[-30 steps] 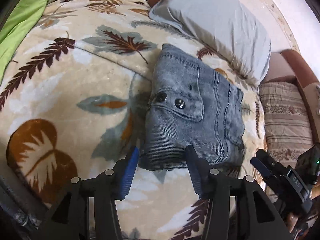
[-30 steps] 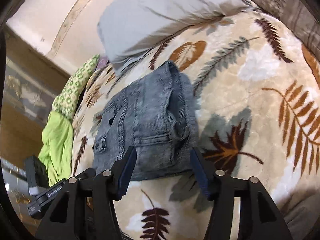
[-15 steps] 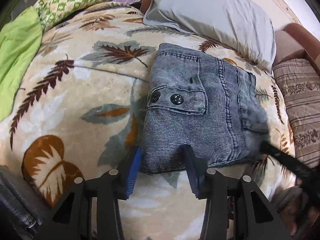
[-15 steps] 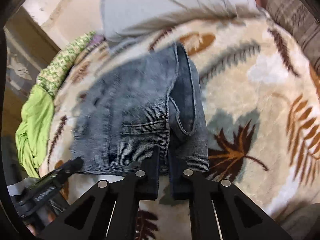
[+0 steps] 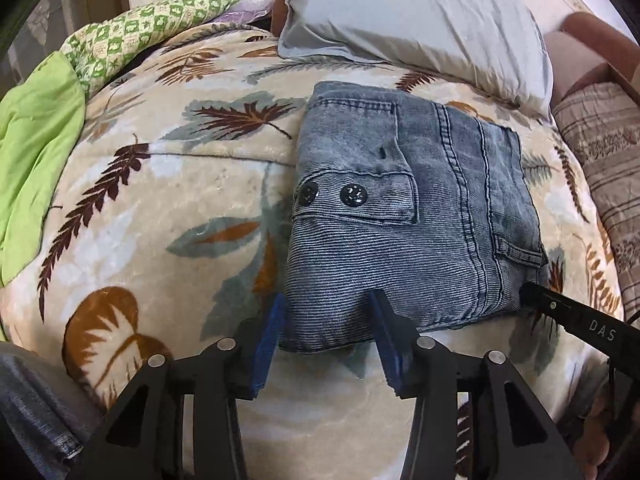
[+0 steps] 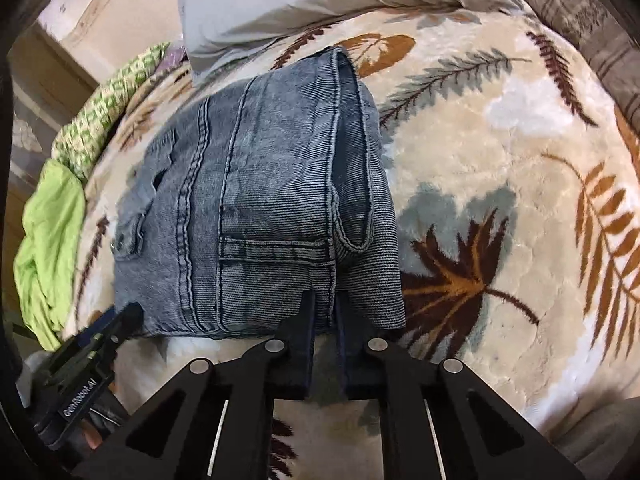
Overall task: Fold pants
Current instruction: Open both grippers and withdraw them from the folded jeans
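Grey-blue denim pants (image 5: pixel 400 220) lie folded into a thick square on the leaf-print blanket (image 5: pixel 160 200). My left gripper (image 5: pixel 328 320) straddles their near left corner. Its blue pads (image 5: pixel 272 332) stand apart and the jaws are opening, with the denim between them. My right gripper (image 6: pixel 324 308) is nearly closed on the near edge of the pants (image 6: pixel 272 184), close to the right-hand fold. A narrow pinch of denim sits between its jaws, which are easing open slightly. Each gripper's tip shows in the other view: the right gripper (image 5: pixel 532 292) and the left gripper (image 6: pixel 128 316).
A grey pillow (image 5: pixel 420 20) lies just beyond the pants. Bright green cloth (image 5: pixel 32 152) and a green patterned cloth (image 5: pixel 132 36) lie at the far left. A striped cushion (image 5: pixel 600 152) borders the right. Dark denim (image 5: pixel 28 408) shows at the lower left corner.
The right gripper came down and closed from wide open onto the near edge of the pants. The left gripper rolled and slid in around the near left corner.
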`<state>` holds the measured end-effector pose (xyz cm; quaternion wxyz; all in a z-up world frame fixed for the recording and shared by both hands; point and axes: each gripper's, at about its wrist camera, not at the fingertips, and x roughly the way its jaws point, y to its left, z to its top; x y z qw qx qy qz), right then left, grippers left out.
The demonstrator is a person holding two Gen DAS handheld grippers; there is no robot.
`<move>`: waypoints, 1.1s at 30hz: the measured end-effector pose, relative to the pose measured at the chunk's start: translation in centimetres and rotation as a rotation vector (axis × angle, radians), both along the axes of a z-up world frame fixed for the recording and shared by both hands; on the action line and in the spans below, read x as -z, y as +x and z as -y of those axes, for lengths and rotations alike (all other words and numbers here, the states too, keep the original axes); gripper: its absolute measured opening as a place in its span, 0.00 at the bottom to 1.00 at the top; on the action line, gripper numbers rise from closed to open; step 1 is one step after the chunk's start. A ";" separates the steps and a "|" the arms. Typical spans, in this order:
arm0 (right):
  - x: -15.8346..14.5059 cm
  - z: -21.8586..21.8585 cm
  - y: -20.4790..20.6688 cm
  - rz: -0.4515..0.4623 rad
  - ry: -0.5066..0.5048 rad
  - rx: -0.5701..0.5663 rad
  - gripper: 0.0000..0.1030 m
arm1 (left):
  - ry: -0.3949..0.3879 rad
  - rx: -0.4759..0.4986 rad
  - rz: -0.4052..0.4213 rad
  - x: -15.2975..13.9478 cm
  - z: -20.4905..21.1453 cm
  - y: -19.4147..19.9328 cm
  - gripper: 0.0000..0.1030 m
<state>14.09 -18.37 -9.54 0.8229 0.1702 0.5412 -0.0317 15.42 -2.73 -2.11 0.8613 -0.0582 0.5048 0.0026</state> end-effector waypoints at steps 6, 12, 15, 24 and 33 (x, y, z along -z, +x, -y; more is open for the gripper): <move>-2.8 -0.2 -2.1 0.087 0.013 0.029 0.48 | -0.057 0.002 0.082 -2.1 -1.6 -0.9 0.49; -5.1 -1.4 -5.1 0.156 -0.055 0.038 0.64 | -0.005 -0.006 0.202 -4.1 -1.4 -3.5 0.59; -6.0 -1.6 -6.5 0.185 -0.071 0.053 0.65 | 0.026 -0.023 0.297 -5.1 -1.4 -5.8 0.61; -8.7 -2.4 -10.3 0.292 -0.147 0.074 0.73 | 0.002 -0.050 0.267 -4.9 -0.7 -11.4 0.71; -9.0 -4.0 -10.6 0.304 -0.179 0.033 0.73 | 0.090 -0.080 0.269 -5.6 -0.4 -12.0 0.72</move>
